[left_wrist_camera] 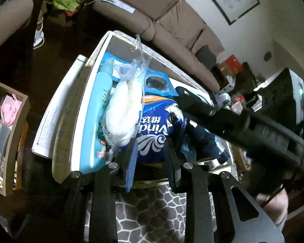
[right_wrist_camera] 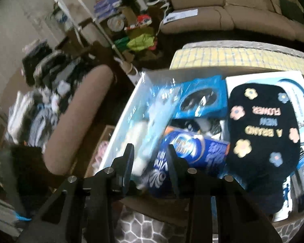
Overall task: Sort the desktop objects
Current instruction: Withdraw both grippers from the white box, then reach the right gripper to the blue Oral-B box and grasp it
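Note:
A box [left_wrist_camera: 85,93] on the table holds a blue Vinda tissue pack [left_wrist_camera: 154,133], a light blue bottle [left_wrist_camera: 100,101], a blue mouse package [left_wrist_camera: 156,81] and a clear bag of white pads [left_wrist_camera: 121,109]. My left gripper [left_wrist_camera: 150,154] is open just above the tissue pack, its left finger beside the bag. The right gripper body reaches in from the right [left_wrist_camera: 233,117]. In the right wrist view my right gripper [right_wrist_camera: 150,158] is open over the tissue pack [right_wrist_camera: 194,149], next to a black pouch with flowers [right_wrist_camera: 261,125]. The mouse package [right_wrist_camera: 202,99] lies behind.
A white carton [left_wrist_camera: 54,109] stands against the box's left side. A wooden organiser [left_wrist_camera: 8,129] sits further left. A beige sofa [left_wrist_camera: 172,24] is behind. A patterned rug [left_wrist_camera: 152,212] lies below. A yellow mat [right_wrist_camera: 243,54] lies beyond the box.

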{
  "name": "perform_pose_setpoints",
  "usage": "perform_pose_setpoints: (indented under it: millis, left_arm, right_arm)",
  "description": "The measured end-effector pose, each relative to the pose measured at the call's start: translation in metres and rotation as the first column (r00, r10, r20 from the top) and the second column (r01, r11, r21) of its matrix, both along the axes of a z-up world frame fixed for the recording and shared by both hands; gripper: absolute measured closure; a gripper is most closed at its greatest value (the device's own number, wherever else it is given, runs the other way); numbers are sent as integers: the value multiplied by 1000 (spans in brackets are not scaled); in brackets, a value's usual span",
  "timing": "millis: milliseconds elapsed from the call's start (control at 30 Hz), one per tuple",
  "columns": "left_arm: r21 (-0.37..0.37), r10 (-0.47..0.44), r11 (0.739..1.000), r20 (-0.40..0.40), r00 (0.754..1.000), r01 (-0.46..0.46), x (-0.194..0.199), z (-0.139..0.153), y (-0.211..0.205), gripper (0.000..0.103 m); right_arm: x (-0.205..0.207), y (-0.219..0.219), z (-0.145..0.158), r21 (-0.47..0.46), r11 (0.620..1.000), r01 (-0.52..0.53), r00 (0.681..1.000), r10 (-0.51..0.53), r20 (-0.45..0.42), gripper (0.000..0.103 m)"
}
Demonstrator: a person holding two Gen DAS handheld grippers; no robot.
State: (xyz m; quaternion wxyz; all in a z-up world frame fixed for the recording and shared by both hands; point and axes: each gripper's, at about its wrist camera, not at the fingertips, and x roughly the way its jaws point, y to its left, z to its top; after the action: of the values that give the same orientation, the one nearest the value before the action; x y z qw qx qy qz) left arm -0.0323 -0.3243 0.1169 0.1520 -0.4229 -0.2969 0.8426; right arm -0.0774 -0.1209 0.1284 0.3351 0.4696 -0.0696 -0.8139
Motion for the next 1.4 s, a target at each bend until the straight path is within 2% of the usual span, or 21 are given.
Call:
perform_pose_setpoints:
  millis: [67,133,200,267,333,367,433,567,667,833,967,1100,1233,1400]
  left_arm:
    - [-17,1,1000,-23,1000,-2,9,5,3,65]
    - [-48,1,999,-50,999,-3,15,14,9,57]
    - [-88,-2,996,-76,997,-4,18,25,18,44]
    - [-112,-10,994,-97,995,-1,18,34,29,24]
    - [-129,-29,992,-117,993,14,18,42,45,13]
    - [-133,-43,991,-121,992,27,17,45,55,6]
    - [-140,-73,989,-124,990,55,12,50,76,1]
    - [-160,-126,981,-107,986,108,0,54,129,0]
    - [-169,-165,975,-101,981,147,-10,60,171,0]
    - [-129,-239,965,-78,968,228,-34,66,250,0]
    - [-126,-302,948,-55,952,294,-58,67,318,0]
    - [-97,-330,940,-4,944,328,-90,64,382,0]
    - [-52,-313,948,44,949,315,-125,48,429,0]
    - [61,-289,957,130,948,283,-157,4,454,0]
  right_arm:
    - [-2,5,6,0,1000,-1,1000,1,-15,69]
    - [-2,11,9,12,1000,-4,1000,4,-28,68]
    - [-3,19,7,11,1000,2,1000,-2,-18,67]
    - [-2,32,6,15,1000,10,1000,-10,-8,65]
    - [-1,46,7,18,1000,25,1000,-25,-11,58]
    - [-1,55,8,17,999,36,999,-35,-14,50]
    - [-2,79,12,12,998,64,998,-64,-25,42]
    - [-8,135,21,7,990,139,989,-139,-42,27]
    - [-13,183,29,10,980,198,978,-197,-71,21]
    - [-26,277,28,35,951,307,948,-303,-96,20]
    - [-44,364,7,1,905,425,905,-424,-34,20]
    - [-69,442,-32,-44,849,527,848,-521,102,20]
    - [-86,492,-68,-90,812,577,807,-550,216,28]
    - [-108,515,-97,-142,819,556,817,-507,275,49]
